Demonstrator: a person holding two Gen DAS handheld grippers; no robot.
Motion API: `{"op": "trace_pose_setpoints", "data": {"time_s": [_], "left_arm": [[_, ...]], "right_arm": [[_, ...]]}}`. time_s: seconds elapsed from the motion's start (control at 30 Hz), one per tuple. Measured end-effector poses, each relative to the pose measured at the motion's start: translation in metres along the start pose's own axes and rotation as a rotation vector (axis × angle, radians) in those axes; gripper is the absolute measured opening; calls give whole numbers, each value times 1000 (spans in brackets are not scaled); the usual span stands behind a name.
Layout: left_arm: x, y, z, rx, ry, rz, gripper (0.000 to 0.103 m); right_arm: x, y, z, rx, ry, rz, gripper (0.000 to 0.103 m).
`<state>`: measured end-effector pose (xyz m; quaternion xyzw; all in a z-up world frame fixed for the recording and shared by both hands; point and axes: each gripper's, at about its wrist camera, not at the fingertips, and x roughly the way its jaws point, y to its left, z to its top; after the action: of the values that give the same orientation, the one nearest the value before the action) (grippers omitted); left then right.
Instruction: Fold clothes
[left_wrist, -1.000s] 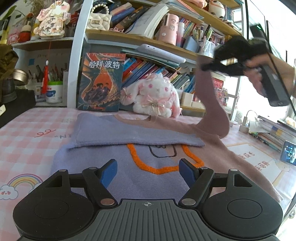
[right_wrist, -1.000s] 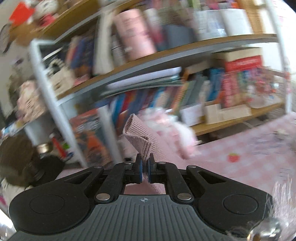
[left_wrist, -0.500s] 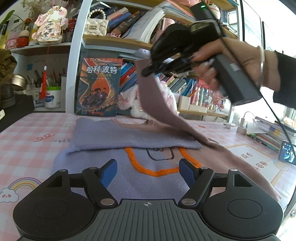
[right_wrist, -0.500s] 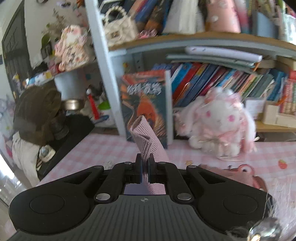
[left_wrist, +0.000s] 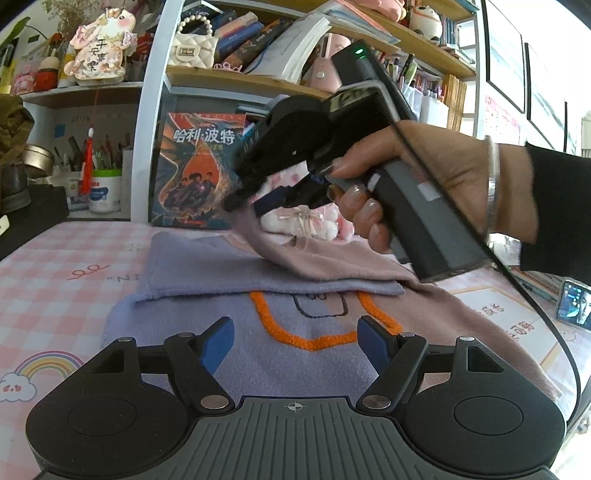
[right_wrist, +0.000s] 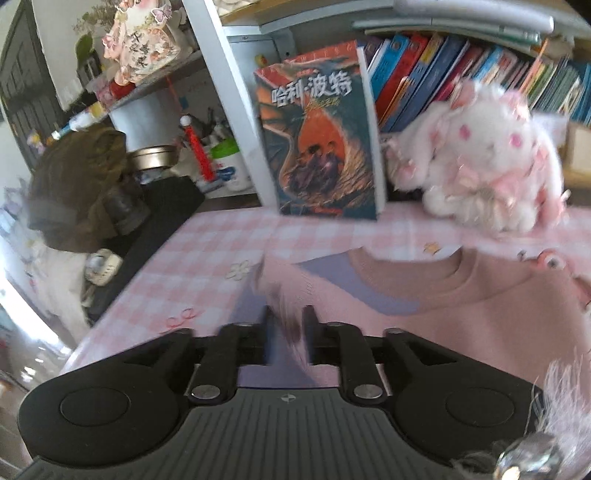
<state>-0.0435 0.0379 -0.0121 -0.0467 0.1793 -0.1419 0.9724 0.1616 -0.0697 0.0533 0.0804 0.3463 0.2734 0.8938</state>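
Note:
A lilac and dusty-pink sweater with an orange outline lies flat on the pink checked tablecloth. Its lilac left sleeve is folded across the chest. My left gripper is open and empty, just above the sweater's lower part. My right gripper is low over the far side of the sweater, with the pink right sleeve draped from it across the body. In the right wrist view its jaws stand partly apart with the blurred sleeve between them.
A standing book and a white and pink plush rabbit stand at the table's back edge under crowded shelves. A dark bundle sits at the far left. Papers and a phone lie at the right.
My right gripper has swung left and down, carrying the pink sleeve across the sweater. Its jaws, tight shut before, now stand apart. My left gripper has not moved.

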Motion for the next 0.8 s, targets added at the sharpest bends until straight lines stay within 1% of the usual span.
{"op": "trace_pose_setpoints", "data": {"time_s": [0.03,0.2,0.27,0.4,0.5,0.63,0.7,0.8], "left_arm": [[0,0,0,-2,3,1,76],[0,1,0,-5,4,12,76],[0,1,0,-9,0,20,76],[-3,1,-1,-12,-20,44,76],[-8,-2,-2,9,-51,52,76],[-22,-14,-5,63,-24,106,76],[-35,-18,-8,71,-15,121,76],[-62,-17,-12,33,-15,152,76]], "right_arm": [[-4,1,-1,1,1,23,32],[-40,6,-12,-41,-23,68,36],[-59,1,-23,-37,-26,64,37],[-103,-9,-57,-68,-51,3,41],[-137,-19,-89,-112,-87,-69,46],[-182,-35,-139,-139,-130,-176,52],[-200,-45,-160,-125,-139,-209,55],[-225,-66,-188,-39,-140,-216,56]]}}
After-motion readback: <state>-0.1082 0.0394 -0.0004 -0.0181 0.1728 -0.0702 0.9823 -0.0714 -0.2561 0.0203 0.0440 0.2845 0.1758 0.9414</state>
